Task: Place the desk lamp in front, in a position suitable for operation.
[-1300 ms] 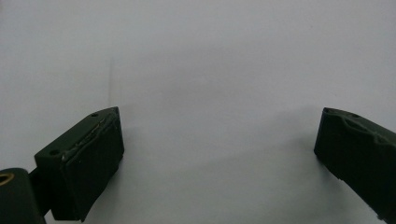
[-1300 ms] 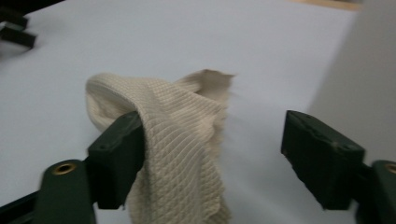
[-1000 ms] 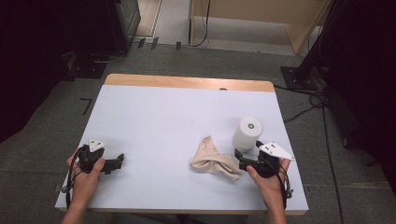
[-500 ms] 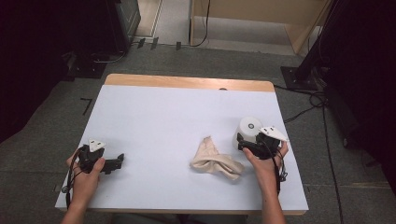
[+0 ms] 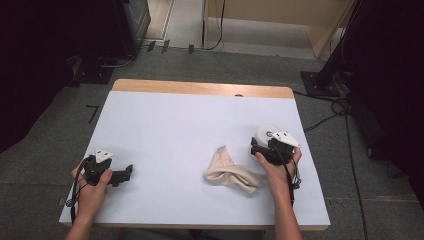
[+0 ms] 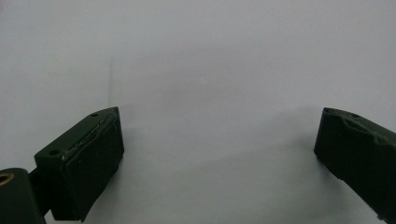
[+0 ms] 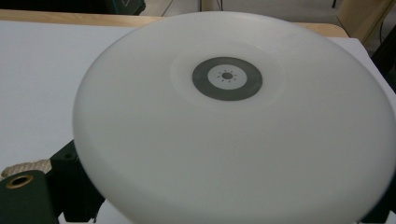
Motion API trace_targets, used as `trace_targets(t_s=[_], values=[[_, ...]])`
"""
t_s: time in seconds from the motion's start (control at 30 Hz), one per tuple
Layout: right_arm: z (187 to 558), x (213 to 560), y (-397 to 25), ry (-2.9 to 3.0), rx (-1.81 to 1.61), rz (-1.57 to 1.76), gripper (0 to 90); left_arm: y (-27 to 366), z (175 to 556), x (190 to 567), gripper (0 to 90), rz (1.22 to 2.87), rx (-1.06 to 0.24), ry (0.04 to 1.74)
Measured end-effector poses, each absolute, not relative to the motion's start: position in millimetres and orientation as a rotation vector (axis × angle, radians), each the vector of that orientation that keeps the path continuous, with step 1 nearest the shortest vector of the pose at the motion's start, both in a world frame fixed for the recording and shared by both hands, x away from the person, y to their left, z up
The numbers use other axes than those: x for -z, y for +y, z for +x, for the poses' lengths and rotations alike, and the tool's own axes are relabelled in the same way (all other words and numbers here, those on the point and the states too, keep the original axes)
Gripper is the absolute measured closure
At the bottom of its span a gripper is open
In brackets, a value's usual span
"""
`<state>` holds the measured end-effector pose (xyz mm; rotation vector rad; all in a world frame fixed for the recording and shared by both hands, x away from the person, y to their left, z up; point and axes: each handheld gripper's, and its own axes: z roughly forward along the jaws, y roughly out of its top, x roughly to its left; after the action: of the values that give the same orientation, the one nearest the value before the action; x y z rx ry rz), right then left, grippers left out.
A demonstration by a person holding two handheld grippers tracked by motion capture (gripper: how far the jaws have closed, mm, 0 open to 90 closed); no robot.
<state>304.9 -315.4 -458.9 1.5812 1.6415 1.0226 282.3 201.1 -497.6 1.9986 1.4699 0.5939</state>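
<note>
Since the earlier high-view frames, the right gripper [image 5: 261, 148] has left the beige cloth [image 5: 231, 172] and travelled up to the white container [image 5: 266, 133] at the right of the frame, just above the cloth. In the right gripper view that container's round white lid [image 7: 233, 121] takes up nearly the whole frame, with one black finger [image 7: 74, 186] showing at the lower left beside it and a scrap of cloth at the left edge; I cannot tell whether the fingers are pressing the container or merely flanking it. The lid carries a grey ring with a small sun-like symbol [image 7: 227, 75] at its centre; no words or brand can be read. The crumpled cloth lies on the pale table [image 5: 175, 130], lower centre-right of the high view. The left gripper [image 5: 126, 174] rests at the lower left of that view, its fingers [image 6: 84, 163] spread wide over bare table. As a judgement, the risk is a smooth, upright container slipping or tipping if the fingers close off-centre or too high, knocking it toward the table's right edge.
</note>
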Motion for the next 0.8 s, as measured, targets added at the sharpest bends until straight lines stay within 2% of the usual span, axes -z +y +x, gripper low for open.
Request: trace_targets(t_s=[0.4, 0.8], values=[[307, 437, -286, 1.651, -1.105, 1.546, 8.1, 201, 282, 498, 1.3, 2.001, -0.597, 1.467], [311, 421, -217, 1.786, -1.196, 1.444, 8.1, 201, 283, 498, 1.1, 2.004, -0.598, 1.467]])
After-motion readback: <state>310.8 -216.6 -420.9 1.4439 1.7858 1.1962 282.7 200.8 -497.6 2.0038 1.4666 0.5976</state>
